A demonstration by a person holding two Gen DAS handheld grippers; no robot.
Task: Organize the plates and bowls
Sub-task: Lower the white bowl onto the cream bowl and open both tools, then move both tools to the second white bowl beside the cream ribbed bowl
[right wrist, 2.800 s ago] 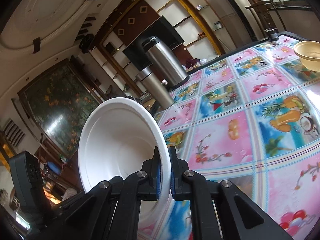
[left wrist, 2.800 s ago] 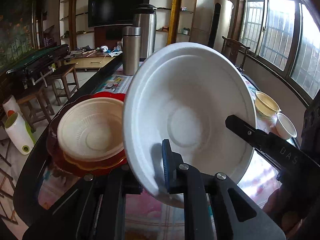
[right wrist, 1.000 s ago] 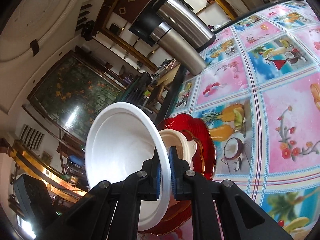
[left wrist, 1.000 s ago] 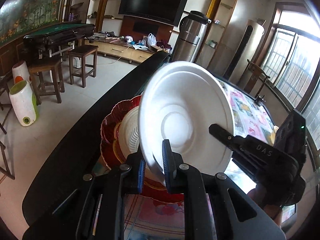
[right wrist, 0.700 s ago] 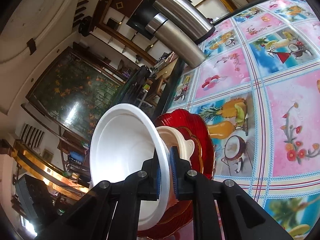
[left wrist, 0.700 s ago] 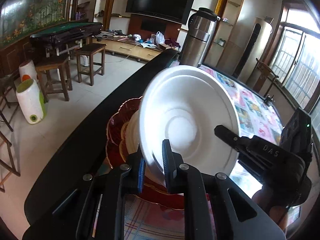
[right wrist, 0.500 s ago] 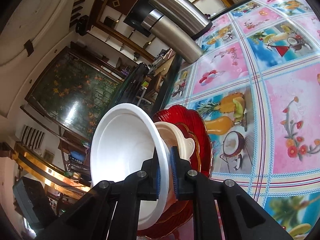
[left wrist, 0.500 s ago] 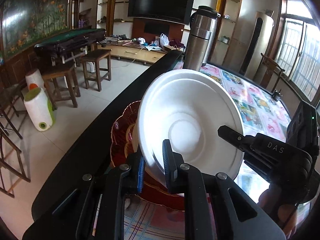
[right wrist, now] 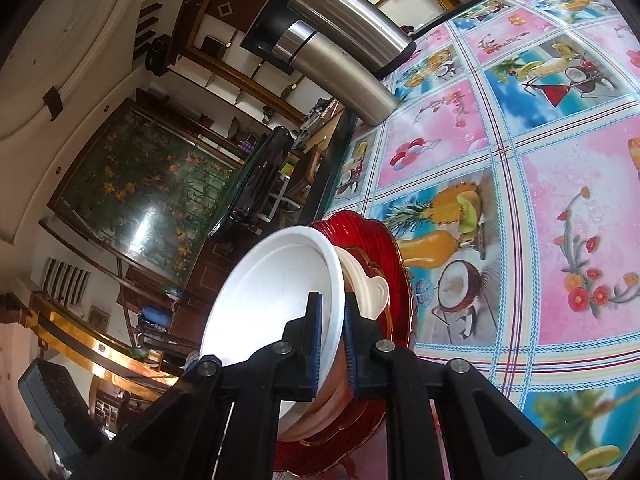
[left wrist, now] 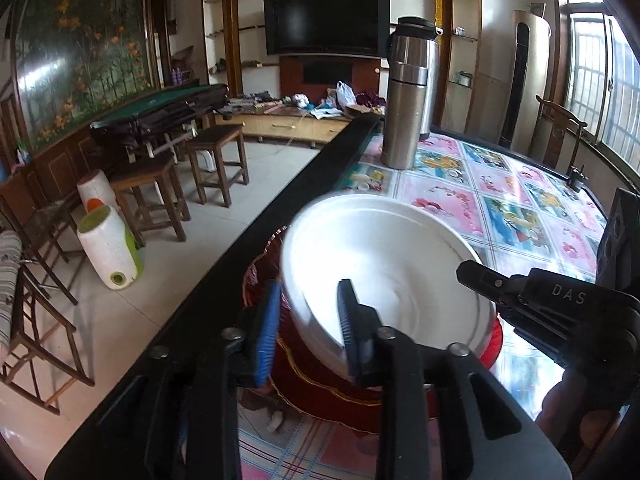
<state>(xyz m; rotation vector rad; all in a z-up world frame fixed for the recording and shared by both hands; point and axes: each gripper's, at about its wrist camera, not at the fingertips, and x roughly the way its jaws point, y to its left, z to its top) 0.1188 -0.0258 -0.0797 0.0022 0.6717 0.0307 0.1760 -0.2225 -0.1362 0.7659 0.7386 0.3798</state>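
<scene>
A white foam bowl (left wrist: 392,272) lies tilted on a cream bowl (right wrist: 372,284), which sits in a stack of red plates (right wrist: 384,248) by the table's black left edge. My left gripper (left wrist: 307,326) is open. The bowl's near rim stands between its blue pads, close to the right pad and clear of the left one. My right gripper (right wrist: 331,340) is shut on the white bowl's (right wrist: 276,292) opposite rim. One of its black fingers (left wrist: 500,284) shows at the right of the left wrist view.
Two steel flasks (left wrist: 404,120) stand at the far end of the table. A fruit-print cloth (left wrist: 520,200) covers the table to the right of the stack. Wooden stools (left wrist: 216,152) and a white-and-green bin (left wrist: 108,248) stand on the floor to the left.
My left gripper has opened and let go of the bowl's rim. The white bowl has tipped down flatter onto the cream bowl in the red plates.
</scene>
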